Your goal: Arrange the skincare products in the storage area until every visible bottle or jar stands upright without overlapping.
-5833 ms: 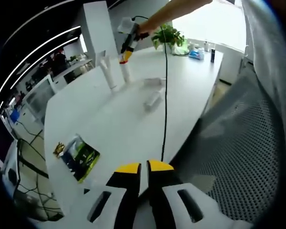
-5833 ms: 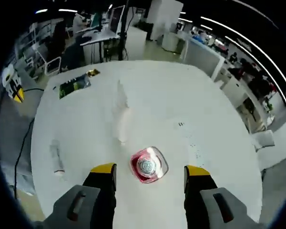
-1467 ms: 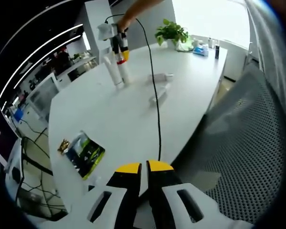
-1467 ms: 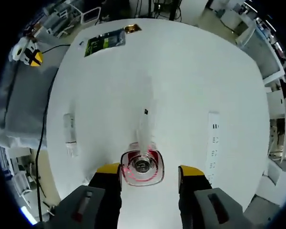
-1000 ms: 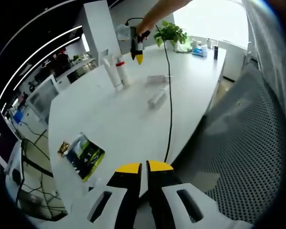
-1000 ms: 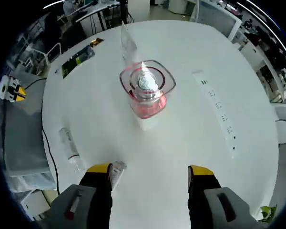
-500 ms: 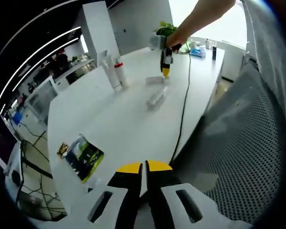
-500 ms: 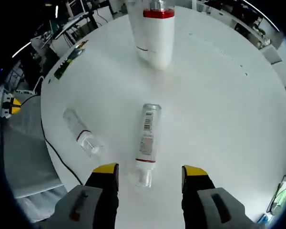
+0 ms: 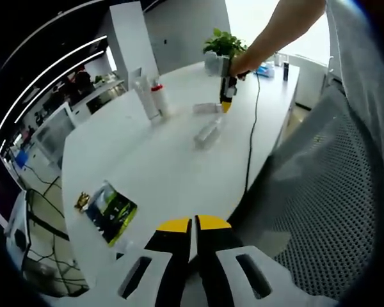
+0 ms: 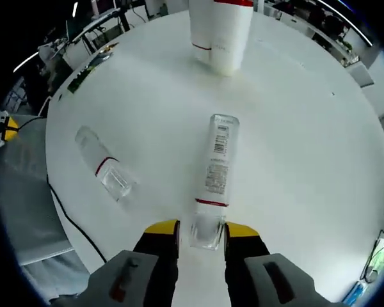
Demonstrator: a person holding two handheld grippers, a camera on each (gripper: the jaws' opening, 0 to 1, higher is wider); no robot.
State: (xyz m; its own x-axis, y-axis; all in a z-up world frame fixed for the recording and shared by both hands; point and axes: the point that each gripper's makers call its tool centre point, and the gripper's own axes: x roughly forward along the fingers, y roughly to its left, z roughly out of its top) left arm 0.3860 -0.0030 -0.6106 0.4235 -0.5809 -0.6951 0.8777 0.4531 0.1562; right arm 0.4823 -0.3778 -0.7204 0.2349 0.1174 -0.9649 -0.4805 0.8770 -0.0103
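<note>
White tabletop [image 10: 294,166] spreads under the right gripper [image 10: 201,231], whose yellow-tipped jaws sit closed in on the clear cap of a lying bottle [image 10: 216,166]. That bottle lies on its side, cap toward 6 o'clock and base toward 12 o'clock in the right gripper view, with a red band near the cap and printed labels along its body. Whether the jaws press the cap firmly or only flank it, I cannot tell; they touch or nearly touch it on both sides. A second clear bottle [image 10: 104,164] lies on its side at about 9 o'clock of the first, apart from it, also with a red ring. At 12 o'clock two upright containers [image 10: 221,32] stand close together, one with a red band at its top.

In the left gripper view the left gripper [image 9: 193,225] hangs past the table edge at 6 o'clock, its two yellow tips together with nothing between them. Far across the table, toward 12 o'clock, the right gripper [image 9: 226,102] points down at the lying bottles [image 9: 208,131], held by a person's bare arm [image 9: 275,29]. The upright containers [image 9: 152,97] stand at 11 o'clock. A printed packet [image 9: 110,210] lies near 8 o'clock, a potted plant [image 9: 223,46] stands at the far edge, and a black cable [image 9: 251,153] trails off the table beside a mesh chair [image 9: 326,211].
</note>
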